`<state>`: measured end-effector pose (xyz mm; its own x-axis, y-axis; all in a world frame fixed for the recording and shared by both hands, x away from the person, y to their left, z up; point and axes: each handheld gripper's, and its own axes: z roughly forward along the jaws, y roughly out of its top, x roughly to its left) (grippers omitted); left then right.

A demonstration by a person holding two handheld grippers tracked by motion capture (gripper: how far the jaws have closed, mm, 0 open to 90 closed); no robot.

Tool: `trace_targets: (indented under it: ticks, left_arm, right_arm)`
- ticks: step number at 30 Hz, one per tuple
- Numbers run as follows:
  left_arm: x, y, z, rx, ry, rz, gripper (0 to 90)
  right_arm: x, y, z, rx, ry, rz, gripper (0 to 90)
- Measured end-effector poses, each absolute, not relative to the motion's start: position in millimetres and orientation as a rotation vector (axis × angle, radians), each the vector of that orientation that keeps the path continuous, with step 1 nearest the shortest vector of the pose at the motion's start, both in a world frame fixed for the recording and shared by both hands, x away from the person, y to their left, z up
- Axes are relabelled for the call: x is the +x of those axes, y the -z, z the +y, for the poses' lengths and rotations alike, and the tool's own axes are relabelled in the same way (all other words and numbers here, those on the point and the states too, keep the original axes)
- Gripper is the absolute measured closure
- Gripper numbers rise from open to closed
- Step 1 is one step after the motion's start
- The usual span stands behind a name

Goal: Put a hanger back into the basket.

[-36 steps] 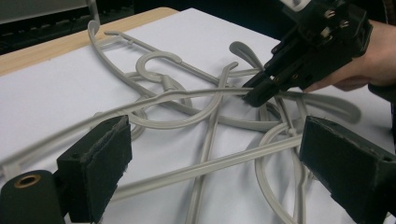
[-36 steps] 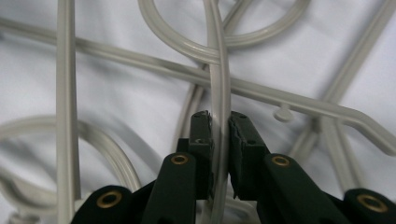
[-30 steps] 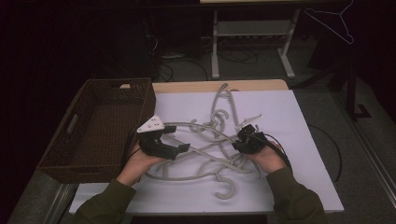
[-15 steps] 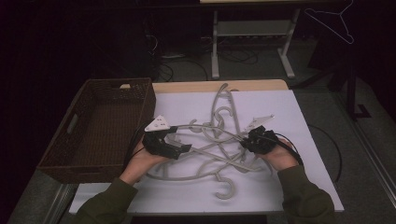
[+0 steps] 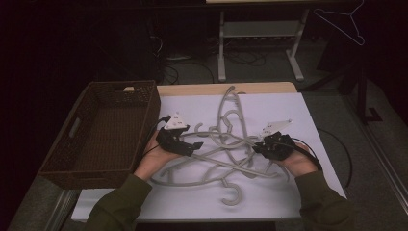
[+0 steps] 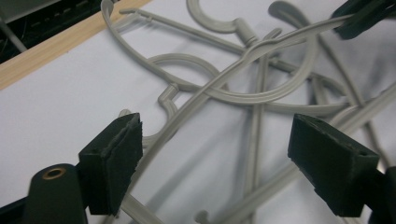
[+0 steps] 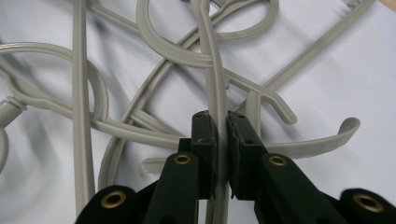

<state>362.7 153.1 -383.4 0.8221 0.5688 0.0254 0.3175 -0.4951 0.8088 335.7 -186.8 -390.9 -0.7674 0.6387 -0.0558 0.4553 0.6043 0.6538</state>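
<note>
Several grey plastic hangers (image 5: 226, 144) lie tangled on the white sheet (image 5: 269, 106) in the middle of the table. My right gripper (image 5: 258, 148) is at the tangle's right side, shut on one hanger's thin arm (image 7: 215, 70), which runs straight up between the pads of my right gripper (image 7: 220, 122). My left gripper (image 5: 195, 144) is at the tangle's left side. Its jaws have just been closing a little but stand wide apart around my left gripper's midpoint (image 6: 224, 163). A hanger arm (image 6: 187, 112) passes between the pads (image 6: 114, 158), close to the left one, unpinched.
A dark woven basket (image 5: 72, 154) with nothing in it stands at the table's left. The wooden table edge (image 5: 226, 88) runs along the back. Behind it stands a white metal frame (image 5: 260, 33), and a wire hanger (image 5: 344, 21) hangs at the far right.
Both hands have shifted to the right. The right gripper has drawn its hanger arm along, and the tangle has shifted with it. The left gripper has come closer to the tangle.
</note>
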Motion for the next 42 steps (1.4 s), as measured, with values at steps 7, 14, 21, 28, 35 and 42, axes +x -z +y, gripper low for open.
trace_targets:
  ticks: [7,14,21,28,35,42]
  left_arm:
    - [382.4,396.4,145.1,2.220,-0.390,0.650,22.3]
    - [391.1,404.7,134.3,2.270,-0.388,0.601,30.3]
    - [391.7,407.2,126.1,2.297,-0.417,0.524,44.1]
    - [389.8,410.3,119.5,2.330,-0.466,0.463,59.8]
    - [388.1,408.5,116.8,2.346,-0.477,0.424,69.0]
    - [381.4,406.9,115.8,2.388,-0.481,0.359,73.0]
  right_arm:
    - [332.5,389.3,-191.5,0.861,-0.936,2.553,81.7]
    - [330.6,389.1,-192.6,0.846,-0.950,2.560,81.7]
    - [332.3,389.3,-193.8,0.830,-0.976,2.562,81.7]
    - [331.4,387.9,-191.8,0.800,-0.995,2.566,81.7]
    - [331.3,386.3,-190.7,0.769,-1.009,2.572,81.6]
    - [333.1,385.8,-193.1,0.743,-0.995,2.593,81.2]
